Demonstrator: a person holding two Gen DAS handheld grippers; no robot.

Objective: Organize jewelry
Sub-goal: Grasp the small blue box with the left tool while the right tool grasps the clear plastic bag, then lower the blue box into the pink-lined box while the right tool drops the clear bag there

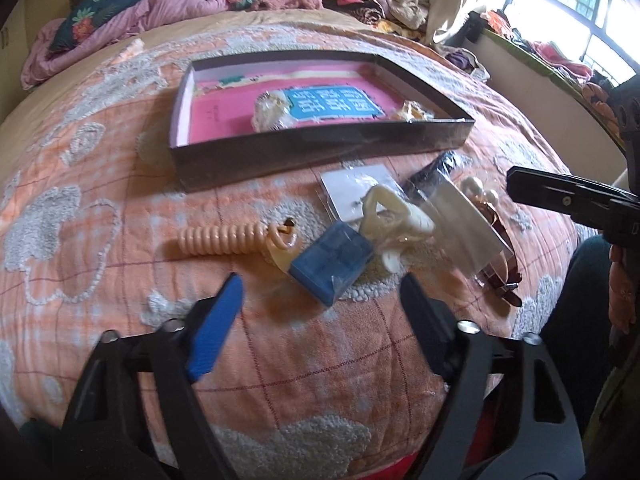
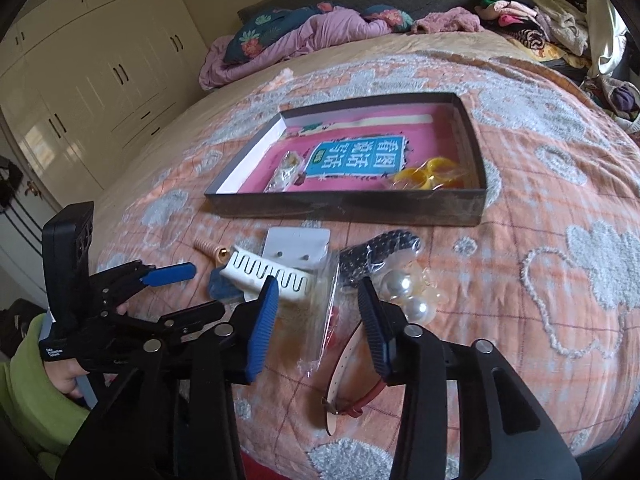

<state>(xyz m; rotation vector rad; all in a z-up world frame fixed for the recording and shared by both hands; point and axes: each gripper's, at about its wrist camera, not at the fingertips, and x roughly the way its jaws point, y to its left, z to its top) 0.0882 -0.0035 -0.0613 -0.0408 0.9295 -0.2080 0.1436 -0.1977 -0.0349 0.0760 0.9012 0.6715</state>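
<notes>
A shallow dark box (image 1: 320, 148) (image 2: 348, 206) with a pink book inside lies on the bed; it holds a bagged pale piece (image 1: 270, 110) and yellow rings (image 2: 424, 174). In front lies a pile: a blue case (image 1: 332, 262), a white hair claw (image 1: 394, 218) (image 2: 268, 274), an earring card (image 2: 298, 246), a coiled peach band (image 1: 220, 240), pearl pieces (image 2: 404, 292), a clear bag (image 2: 324, 320) and a red-strapped watch (image 2: 352, 384). My left gripper (image 1: 320, 294) is open just before the blue case. My right gripper (image 2: 318, 298) is open, one finger on each side of the clear bag.
The orange patterned quilt (image 2: 540, 240) covers the bed. Pillows and a purple blanket (image 2: 300, 28) lie at the head, clothes piles (image 2: 528, 16) at the far right. White wardrobes (image 2: 88, 60) stand to the left. The right gripper shows at the right edge of the left wrist view (image 1: 568, 196).
</notes>
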